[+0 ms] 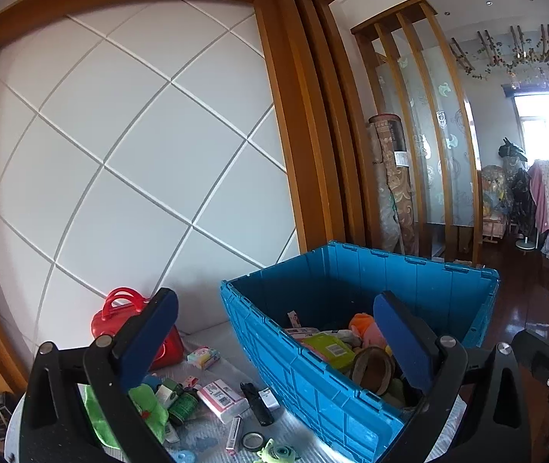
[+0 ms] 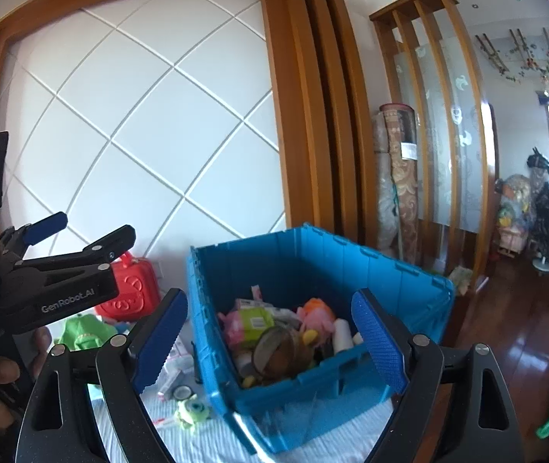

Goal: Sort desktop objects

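Showing both tools raised above a cluttered worktop point(image 1: 212, 332) covered in pale cloth, neither carrying anything. Left gripper point(image 1: 274, 339): jaws spread wide, nothing between the pads. Right gripper point(image 2: 270, 341): jaws likewise apart and empty.

Blue crate point(image 1: 421, 281) at centre right, open-topped and already part filled: green box point(image 1: 330, 349), orange and pink plush point(image 1: 367, 328), brown tape roll point(image 1: 373, 370). Loose items left of the crate on the cloth: red case point(image 1: 120, 316) at the far left, pink-and-white box point(image 1: 222, 399) nearer, black remote point(image 1: 257, 405) just beside the crate wall, green tin point(image 1: 183, 407), small tape ring point(image 1: 253, 441), green one-eyed plush point(image 1: 278, 453) at the near edge.

Step in hand, judged: approach for the next pick, with much sorting left to do.

Good practice for this step:
- Choosing one isolated target, e.g. the remote or the pink-and-white box, rather than the crowded cluster around the tin.
- Tipping the jaws downward before descent, aligning the pads across the narrow side.
- Keeping clear of the crate wall while lowering beside it.
- Holding the other gripper apart to avoid collision.
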`<control>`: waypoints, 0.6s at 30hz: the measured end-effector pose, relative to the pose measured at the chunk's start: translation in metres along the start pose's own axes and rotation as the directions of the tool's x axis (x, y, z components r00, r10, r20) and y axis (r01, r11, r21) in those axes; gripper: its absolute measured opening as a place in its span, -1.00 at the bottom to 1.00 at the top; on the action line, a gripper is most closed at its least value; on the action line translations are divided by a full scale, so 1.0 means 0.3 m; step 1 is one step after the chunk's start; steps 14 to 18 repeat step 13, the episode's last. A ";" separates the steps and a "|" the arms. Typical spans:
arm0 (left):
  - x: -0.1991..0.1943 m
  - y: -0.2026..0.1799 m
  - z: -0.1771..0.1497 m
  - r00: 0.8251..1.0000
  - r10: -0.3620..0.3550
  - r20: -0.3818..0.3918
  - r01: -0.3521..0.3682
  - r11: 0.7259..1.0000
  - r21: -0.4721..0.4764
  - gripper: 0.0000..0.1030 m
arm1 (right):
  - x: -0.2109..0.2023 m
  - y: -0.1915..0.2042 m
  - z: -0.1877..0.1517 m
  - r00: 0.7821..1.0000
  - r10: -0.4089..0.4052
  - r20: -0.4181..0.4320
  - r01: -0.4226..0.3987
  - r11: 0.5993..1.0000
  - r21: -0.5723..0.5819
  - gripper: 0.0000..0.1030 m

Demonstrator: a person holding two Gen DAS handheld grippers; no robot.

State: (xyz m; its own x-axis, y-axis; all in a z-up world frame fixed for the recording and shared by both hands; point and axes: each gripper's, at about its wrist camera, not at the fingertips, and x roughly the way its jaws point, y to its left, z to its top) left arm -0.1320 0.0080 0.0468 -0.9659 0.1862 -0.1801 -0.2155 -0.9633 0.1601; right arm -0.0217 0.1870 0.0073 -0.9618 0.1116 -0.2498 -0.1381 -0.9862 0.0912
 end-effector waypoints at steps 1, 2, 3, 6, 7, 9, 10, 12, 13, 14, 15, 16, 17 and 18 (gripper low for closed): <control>-0.015 0.002 -0.007 1.000 -0.001 -0.003 0.001 1.000 -0.002 1.00 | -0.019 0.010 -0.005 1.000 -0.005 0.000 0.005 1.000 -0.002 0.72; -0.031 0.005 -0.013 1.000 -0.011 -0.005 0.011 1.000 -0.003 1.00 | -0.032 0.016 -0.008 1.000 -0.006 0.000 0.006 1.000 -0.002 0.72; -0.044 0.007 -0.015 1.000 -0.025 -0.009 0.025 1.000 -0.006 1.00 | -0.050 0.023 -0.008 1.000 -0.005 0.001 0.005 1.000 0.000 0.72; -0.085 0.011 -0.019 0.998 -0.056 -0.007 0.056 0.998 -0.020 1.00 | -0.090 0.035 -0.001 1.000 -0.001 0.015 0.001 1.000 -0.009 0.72; -0.104 0.012 -0.023 0.999 -0.041 0.011 0.041 0.999 -0.017 1.00 | -0.101 0.038 0.003 1.000 0.004 0.022 -0.004 1.000 -0.012 0.73; -0.128 0.013 -0.022 0.999 -0.011 0.033 0.011 1.000 -0.017 1.00 | -0.116 0.042 0.011 0.999 0.011 0.035 -0.010 1.000 -0.019 0.75; -0.131 0.013 -0.020 0.999 -0.010 0.031 0.011 1.000 -0.024 1.00 | -0.118 0.042 0.015 0.999 0.012 0.034 -0.011 1.000 -0.022 0.77; -0.140 0.012 -0.021 0.999 -0.001 0.042 0.003 0.999 -0.034 1.00 | -0.123 0.036 0.023 0.999 0.014 0.034 -0.013 1.000 -0.026 0.77; -0.142 0.012 -0.024 0.999 0.014 0.044 -0.013 0.999 -0.035 1.00 | -0.125 0.034 0.023 0.999 0.010 0.038 -0.009 1.000 -0.030 0.77; -0.142 0.012 -0.024 0.999 0.014 0.044 -0.013 0.999 -0.035 1.00 | -0.125 0.034 0.023 0.999 0.010 0.038 -0.009 1.000 -0.030 0.77; -0.142 0.012 -0.024 0.999 0.014 0.044 -0.013 0.999 -0.035 1.00 | -0.125 0.034 0.023 0.999 0.010 0.038 -0.009 1.000 -0.030 0.77; -0.142 0.012 -0.024 0.999 0.014 0.044 -0.013 0.999 -0.035 1.00 | -0.125 0.034 0.023 0.999 0.010 0.038 -0.009 1.000 -0.030 0.77; -0.142 0.012 -0.024 0.999 0.014 0.044 -0.013 0.999 -0.035 1.00 | -0.125 0.034 0.023 0.999 0.010 0.038 -0.009 1.000 -0.030 0.77; -0.142 0.012 -0.024 0.999 0.014 0.044 -0.013 0.999 -0.035 1.00 | -0.125 0.034 0.023 0.999 0.010 0.038 -0.009 1.000 -0.030 0.77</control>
